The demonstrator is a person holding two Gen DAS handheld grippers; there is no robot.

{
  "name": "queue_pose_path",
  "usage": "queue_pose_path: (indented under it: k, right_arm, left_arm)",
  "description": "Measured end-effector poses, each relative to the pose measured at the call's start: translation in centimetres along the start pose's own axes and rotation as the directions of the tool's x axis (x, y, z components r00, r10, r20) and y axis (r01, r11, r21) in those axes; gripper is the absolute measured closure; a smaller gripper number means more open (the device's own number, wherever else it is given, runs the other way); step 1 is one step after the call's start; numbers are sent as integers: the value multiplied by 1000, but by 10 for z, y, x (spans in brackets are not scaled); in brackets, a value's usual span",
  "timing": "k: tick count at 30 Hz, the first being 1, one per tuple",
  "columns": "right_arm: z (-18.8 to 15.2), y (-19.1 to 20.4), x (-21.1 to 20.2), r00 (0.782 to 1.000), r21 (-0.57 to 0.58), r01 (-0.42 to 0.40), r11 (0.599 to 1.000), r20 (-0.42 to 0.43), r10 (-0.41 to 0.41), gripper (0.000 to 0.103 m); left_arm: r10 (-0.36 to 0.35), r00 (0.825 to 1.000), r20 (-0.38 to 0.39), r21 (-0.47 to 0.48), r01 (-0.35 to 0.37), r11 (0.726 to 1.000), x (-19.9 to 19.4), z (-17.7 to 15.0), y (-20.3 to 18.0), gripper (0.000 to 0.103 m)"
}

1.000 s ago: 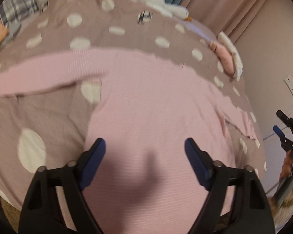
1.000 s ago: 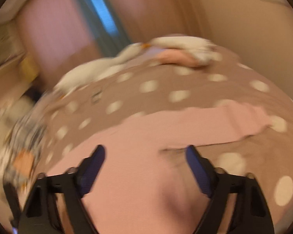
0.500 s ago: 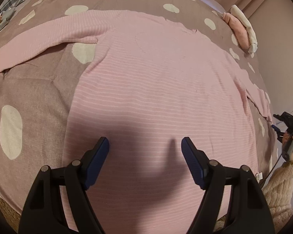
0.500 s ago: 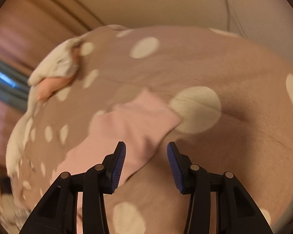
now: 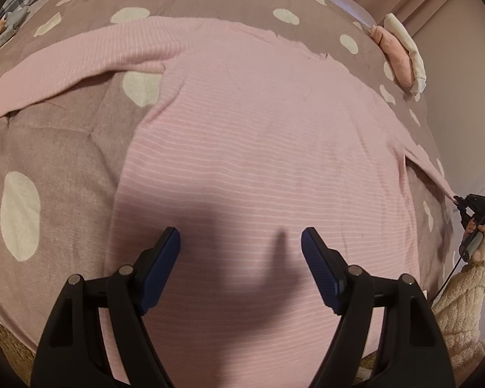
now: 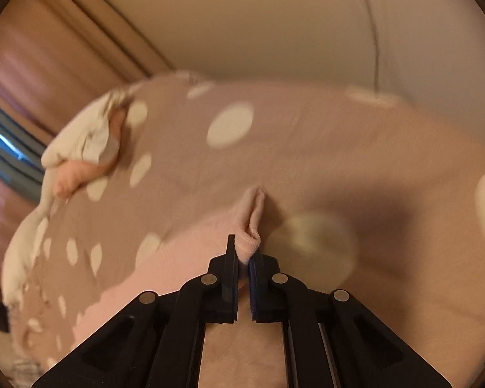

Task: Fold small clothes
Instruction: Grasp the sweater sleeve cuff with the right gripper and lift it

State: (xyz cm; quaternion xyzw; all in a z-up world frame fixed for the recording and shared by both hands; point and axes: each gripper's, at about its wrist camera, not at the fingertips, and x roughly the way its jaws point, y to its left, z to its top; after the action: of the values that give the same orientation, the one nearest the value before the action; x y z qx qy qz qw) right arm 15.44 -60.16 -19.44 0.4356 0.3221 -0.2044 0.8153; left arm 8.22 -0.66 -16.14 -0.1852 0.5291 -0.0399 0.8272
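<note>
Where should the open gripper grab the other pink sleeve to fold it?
Probably the far end of the left sleeve, coming down from above. It lies flat and stretched out on the spotted blanket, so its cuff end lifts easiest. The left gripper is open over the shirt's body.

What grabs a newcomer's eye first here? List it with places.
A pink striped long-sleeved top lies spread flat across the middle of the brown white-spotted blanket. The right gripper is shut on the cuff of its right sleeve at the bed's edge, while the open left gripper hovers over the hem.
</note>
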Motion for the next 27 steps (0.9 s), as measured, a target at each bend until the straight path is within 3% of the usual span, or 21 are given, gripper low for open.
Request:
queue_pose_path:
  k: [4,7,13,16,20,27]
  right_arm:
    - [7,4,-8,1000,-20,2,1000,-2,-2,97]
    - [7,34,-28,998,-129,38,991,63,-30,97]
    - [5,102,-64,990,-277,31,960,138,8,97]
    - [-3,140,-83,984,-358,26,933,175,39,97]
    - [-24,175,-100,981,-430,-52,901,149,127,97]
    - [-85,249,-124,965,-600,-117,792,119,233,97]
  left_arm:
    - [-19,998,55,-13,20,1000,-16,9,2,26]
    - [-34,996,87,-30,37,999,-29,17,6,25]
    - [-37,982,183,-35,44,998,-60,33,12,24]
    - [-43,976,212,-46,54,998,-72,39,17,22]
    - [-52,968,245,-68,71,995,-84,42,26,21]
    - [-28,957,287,-99,59,993,-97,41,40,20]
